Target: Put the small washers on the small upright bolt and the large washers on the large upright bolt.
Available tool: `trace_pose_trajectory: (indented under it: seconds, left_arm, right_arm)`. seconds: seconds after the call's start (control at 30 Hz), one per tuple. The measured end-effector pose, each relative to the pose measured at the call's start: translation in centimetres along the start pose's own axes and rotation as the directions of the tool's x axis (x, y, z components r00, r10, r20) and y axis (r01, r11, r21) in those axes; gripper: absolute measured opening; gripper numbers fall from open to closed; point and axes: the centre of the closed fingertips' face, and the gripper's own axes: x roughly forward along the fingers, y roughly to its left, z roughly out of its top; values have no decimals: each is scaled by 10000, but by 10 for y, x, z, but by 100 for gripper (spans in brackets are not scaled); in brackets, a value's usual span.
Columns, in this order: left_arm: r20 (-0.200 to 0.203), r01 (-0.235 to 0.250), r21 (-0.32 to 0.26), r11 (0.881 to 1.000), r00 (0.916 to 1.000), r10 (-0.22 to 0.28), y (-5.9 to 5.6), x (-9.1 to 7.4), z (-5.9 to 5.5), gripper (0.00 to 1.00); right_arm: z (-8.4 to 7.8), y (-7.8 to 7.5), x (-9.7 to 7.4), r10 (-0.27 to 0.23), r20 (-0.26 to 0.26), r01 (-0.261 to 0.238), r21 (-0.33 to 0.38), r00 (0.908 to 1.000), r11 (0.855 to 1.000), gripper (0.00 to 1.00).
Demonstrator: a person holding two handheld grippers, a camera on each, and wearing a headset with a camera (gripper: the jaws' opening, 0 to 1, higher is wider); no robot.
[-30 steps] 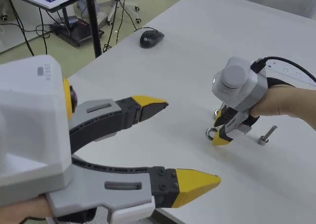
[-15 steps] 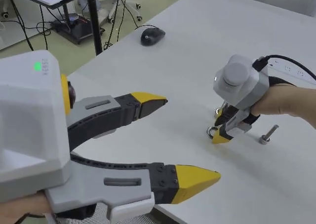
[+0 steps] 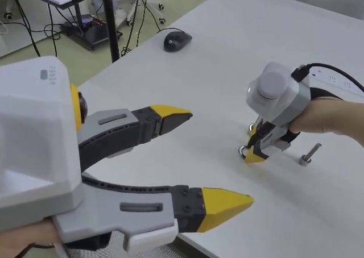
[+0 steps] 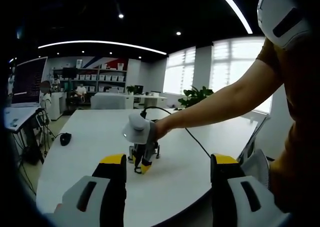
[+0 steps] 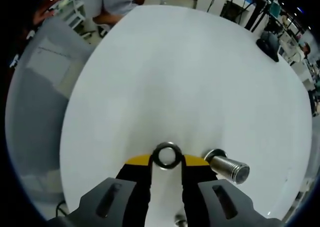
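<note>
Pinching washer [image 5: 167, 155] between its tips, right gripper [image 5: 167, 163] low over table [image 5: 175, 77] just beside upright bolt [image 5: 227, 168]; left gripper [image 3: 220, 159] spread wide.

White tabletop [image 3: 227, 70] looked smooth, matt, with faint sheen. Left gripper [image 3: 219, 158] had pale grey matt plastic shell, black ribbed plastic jaws, smooth yellow plastic tips. Right gripper [image 3: 254, 154] showed same grey plastic, yellow tips. Round silver metal washer [image 5: 166, 146] gleamed, polished. Thick silver metal bolt [image 5: 225, 166] looked satin, brushed. Thin silver metal bolt [image 3: 309, 154] shone. Black plastic computer mouse [image 3: 177, 40] looked glossy.
</note>
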Motion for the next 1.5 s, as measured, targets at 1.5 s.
trace_pose_trajectory:
  seconds: [1.5]
  left_arm:
    - [3,346,176,9992,9994,-346,-8,6,8,68]
  right_arm:
    - [8,-48,-81,-1438,-46,1435,-381,9896,9889,22]
